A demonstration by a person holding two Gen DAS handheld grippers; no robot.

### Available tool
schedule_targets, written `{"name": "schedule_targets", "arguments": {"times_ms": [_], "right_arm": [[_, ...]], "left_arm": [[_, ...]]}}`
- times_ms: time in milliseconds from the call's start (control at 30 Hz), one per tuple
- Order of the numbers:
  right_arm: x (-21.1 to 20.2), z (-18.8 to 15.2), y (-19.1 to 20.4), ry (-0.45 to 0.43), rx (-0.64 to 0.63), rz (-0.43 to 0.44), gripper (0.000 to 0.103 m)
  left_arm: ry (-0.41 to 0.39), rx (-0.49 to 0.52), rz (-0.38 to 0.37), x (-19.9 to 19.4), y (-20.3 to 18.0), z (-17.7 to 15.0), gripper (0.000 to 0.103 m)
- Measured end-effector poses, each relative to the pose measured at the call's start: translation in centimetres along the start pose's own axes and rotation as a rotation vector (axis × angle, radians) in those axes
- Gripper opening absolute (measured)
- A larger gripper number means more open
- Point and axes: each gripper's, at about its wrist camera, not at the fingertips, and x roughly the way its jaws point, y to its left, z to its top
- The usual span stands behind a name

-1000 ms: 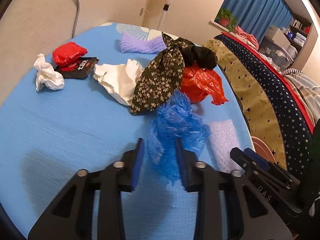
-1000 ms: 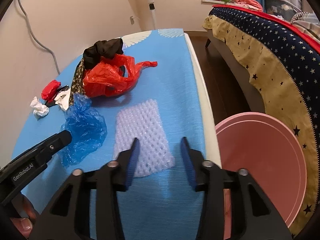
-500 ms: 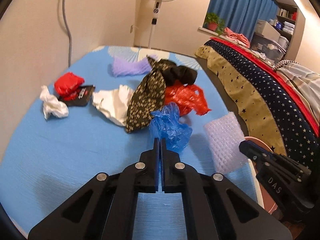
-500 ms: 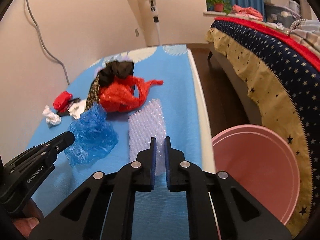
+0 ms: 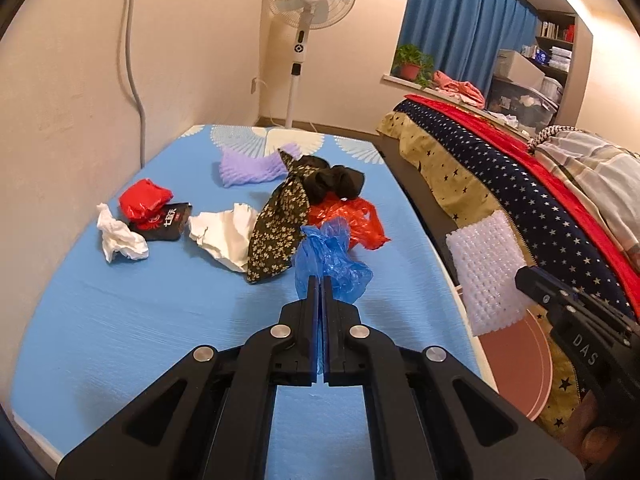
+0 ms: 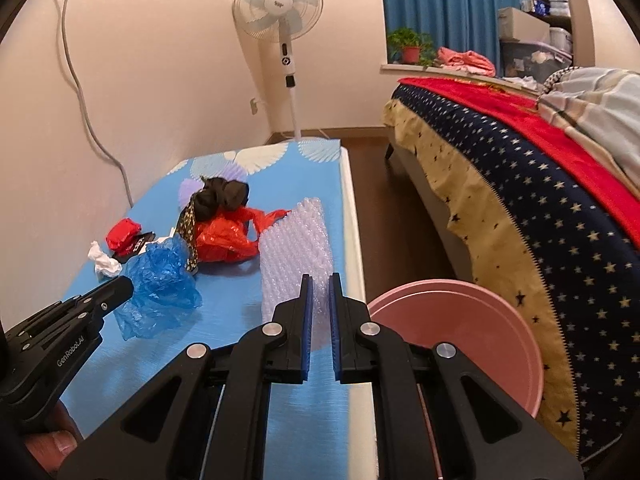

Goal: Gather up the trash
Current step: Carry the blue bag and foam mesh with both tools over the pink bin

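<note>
My left gripper (image 5: 321, 280) is shut on a crumpled blue plastic bag (image 5: 328, 258) and holds it above the blue mat (image 5: 120, 320); the bag also shows in the right wrist view (image 6: 160, 284). My right gripper (image 6: 319, 280) is shut on a white foam net sheet (image 6: 296, 248), lifted off the mat; the sheet also shows in the left wrist view (image 5: 486, 272). A pink bin (image 6: 460, 336) stands on the floor just right of the mat. On the mat lie a red plastic bag (image 5: 348, 216), white paper (image 5: 224, 232) and a white tissue (image 5: 118, 236).
A floral cloth (image 5: 280, 228) with black fabric (image 5: 340, 180), a purple foam net (image 5: 248, 166), a red wrapper (image 5: 144, 200) and a black packet (image 5: 166, 224) lie on the mat. A bed (image 6: 540, 200) stands to the right, a fan (image 5: 306, 8) at the back.
Both grippers have shut, the left on the blue bag and the right on the foam net, and both have lifted their loads off the mat.
</note>
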Motion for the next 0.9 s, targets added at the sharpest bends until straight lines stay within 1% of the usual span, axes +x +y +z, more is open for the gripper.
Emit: {"name": "schedule_targets", "arguments": {"times_ms": [400, 700, 900], "right_arm": [[-3.2, 0.4, -1.4, -0.058, -0.001, -0.054, 0.008], [-4.6, 0.6, -3.2, -0.077, 0.020, -0.113, 0.009], [-5.0, 0.6, -4.6, -0.079, 0.040, -0.153, 0.009]], "left_arm": [[-0.023, 0.033, -0.033, -1.4, -1.6, -0.1, 0.001], [-0.025, 0.044, -0.067, -1.3, -2.7, 0.0, 0.001], [-0.022, 0.065, -0.095, -0.9, -4.5, -0.2, 0.001]]}}
